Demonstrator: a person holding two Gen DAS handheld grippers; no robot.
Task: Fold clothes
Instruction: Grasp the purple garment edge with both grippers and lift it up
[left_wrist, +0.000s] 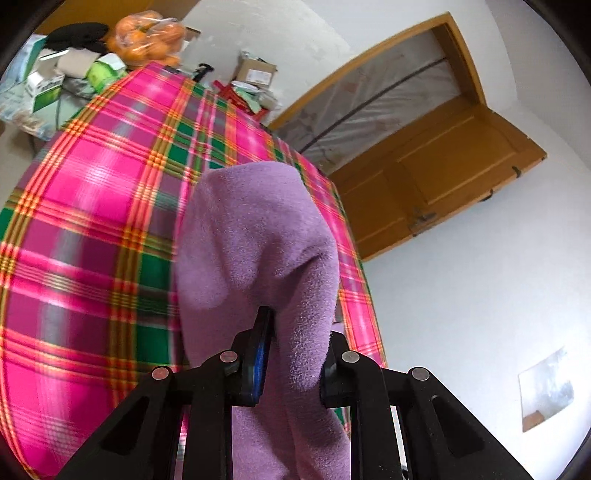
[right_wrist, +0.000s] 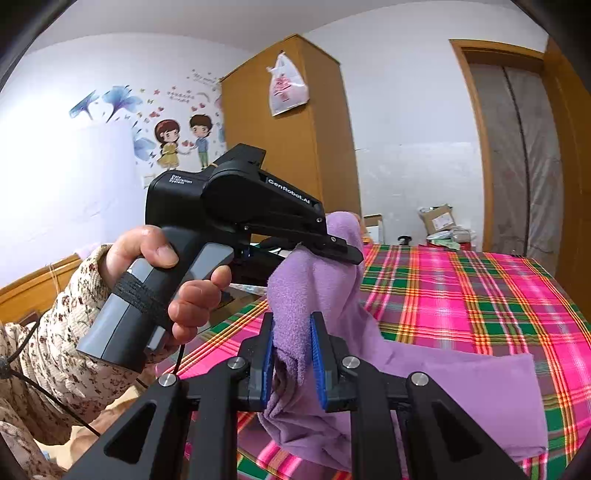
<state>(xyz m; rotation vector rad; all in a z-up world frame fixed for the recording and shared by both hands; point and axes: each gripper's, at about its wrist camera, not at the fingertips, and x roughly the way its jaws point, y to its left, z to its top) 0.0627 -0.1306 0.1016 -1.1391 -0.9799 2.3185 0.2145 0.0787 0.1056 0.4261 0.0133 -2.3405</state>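
Note:
A purple fleece garment (right_wrist: 461, 391) is lifted off the pink and green plaid bedspread (right_wrist: 480, 288). My right gripper (right_wrist: 293, 354) is shut on a bunched edge of it, close to the lens. My left gripper (right_wrist: 340, 247), held by a hand in a floral sleeve, is shut on the same edge a little farther away. In the left wrist view the left gripper (left_wrist: 295, 354) pinches a thick fold of the garment (left_wrist: 255, 240), which hangs down toward the bedspread (left_wrist: 92, 221). The rest of the garment trails onto the bed at the right.
A bag of oranges (left_wrist: 147, 37) and several small boxes (left_wrist: 44, 85) lie at the far end of the bed. Cardboard parcels (right_wrist: 439, 221) sit by the wall. A wooden door (left_wrist: 436, 177) and a wardrobe (right_wrist: 280, 140) stand behind.

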